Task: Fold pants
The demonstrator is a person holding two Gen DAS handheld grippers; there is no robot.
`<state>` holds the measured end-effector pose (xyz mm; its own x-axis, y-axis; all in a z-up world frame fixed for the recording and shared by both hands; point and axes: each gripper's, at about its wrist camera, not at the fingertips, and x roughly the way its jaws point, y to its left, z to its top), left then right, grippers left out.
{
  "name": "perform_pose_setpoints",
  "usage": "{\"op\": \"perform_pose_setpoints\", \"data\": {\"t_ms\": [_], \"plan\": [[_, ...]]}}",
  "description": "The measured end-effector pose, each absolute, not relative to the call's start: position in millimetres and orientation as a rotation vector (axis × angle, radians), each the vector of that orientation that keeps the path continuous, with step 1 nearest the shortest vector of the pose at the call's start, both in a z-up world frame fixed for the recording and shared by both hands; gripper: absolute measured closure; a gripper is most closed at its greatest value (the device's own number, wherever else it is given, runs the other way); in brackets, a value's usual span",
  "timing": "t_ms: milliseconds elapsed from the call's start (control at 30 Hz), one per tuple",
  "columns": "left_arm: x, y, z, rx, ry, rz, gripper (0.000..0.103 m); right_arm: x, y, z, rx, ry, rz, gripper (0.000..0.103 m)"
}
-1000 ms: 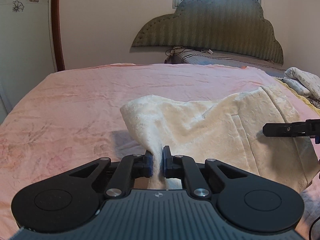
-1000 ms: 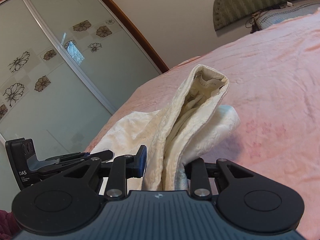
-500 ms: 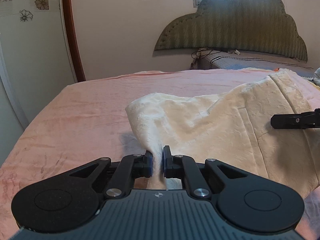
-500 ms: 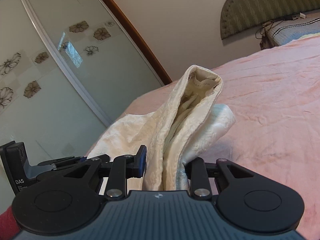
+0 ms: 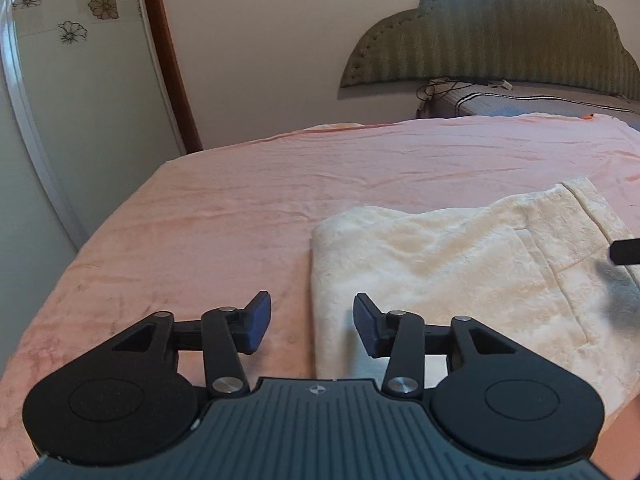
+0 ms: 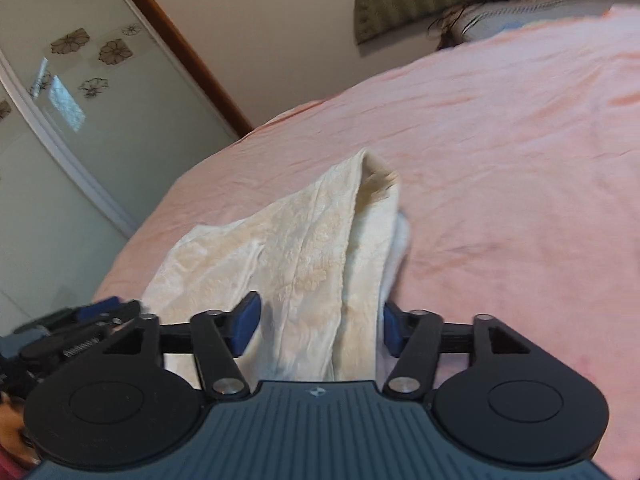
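The cream pants (image 5: 460,268) lie folded flat on the pink bed (image 5: 260,216). My left gripper (image 5: 313,326) is open and empty over the near left corner of the pants. A tip of the right gripper (image 5: 626,251) shows at the right edge. In the right wrist view the pants (image 6: 312,256) lie in a loose ridge running away from me. My right gripper (image 6: 318,326) is open, its fingers wide on either side of the cloth. The left gripper (image 6: 80,320) is blurred at the lower left.
A green padded headboard (image 5: 492,36) and a mattress end with cables (image 5: 480,94) stand at the far side. A glass wardrobe door with flower prints (image 5: 60,60) stands to the left. The bed's left edge (image 5: 80,256) drops off near that door.
Both grippers have opened and let go of the pants. The cloth has dropped from a raised fold and lies on the bed. Both grippers have moved.
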<state>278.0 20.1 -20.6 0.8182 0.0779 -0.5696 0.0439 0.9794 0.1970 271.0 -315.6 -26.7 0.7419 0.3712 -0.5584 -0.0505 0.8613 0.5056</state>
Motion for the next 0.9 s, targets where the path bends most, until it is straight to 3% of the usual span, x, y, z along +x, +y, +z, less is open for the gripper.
{"op": "perform_pose_setpoints", "data": {"t_ms": [167,267,467,600,700,800,900], "plan": [[251,37,-12,0.106,0.629,-0.008,0.042,217,-310,0,0.416,0.544,0.268,0.037],[244,28,-27,0.192,0.642,-0.007,0.040,209,-297,-8,0.489,0.605,0.464,0.030],[234,37,-27,0.134,0.666,0.003,0.038,203,-283,-13,0.379,0.650,0.299,0.029],[215,35,-20,0.099,0.640,-0.032,0.024,185,-261,-6,0.282,0.633,0.394,0.024],[218,22,-33,0.222,0.662,0.012,0.025,189,-256,-18,0.225,0.682,0.291,0.022],[199,32,-26,0.147,0.657,0.009,0.025,170,-265,-7,0.338,0.673,0.270,0.020],[172,41,-17,0.058,0.673,-0.038,0.023,138,-260,7,0.371,0.646,0.261,0.006]]}}
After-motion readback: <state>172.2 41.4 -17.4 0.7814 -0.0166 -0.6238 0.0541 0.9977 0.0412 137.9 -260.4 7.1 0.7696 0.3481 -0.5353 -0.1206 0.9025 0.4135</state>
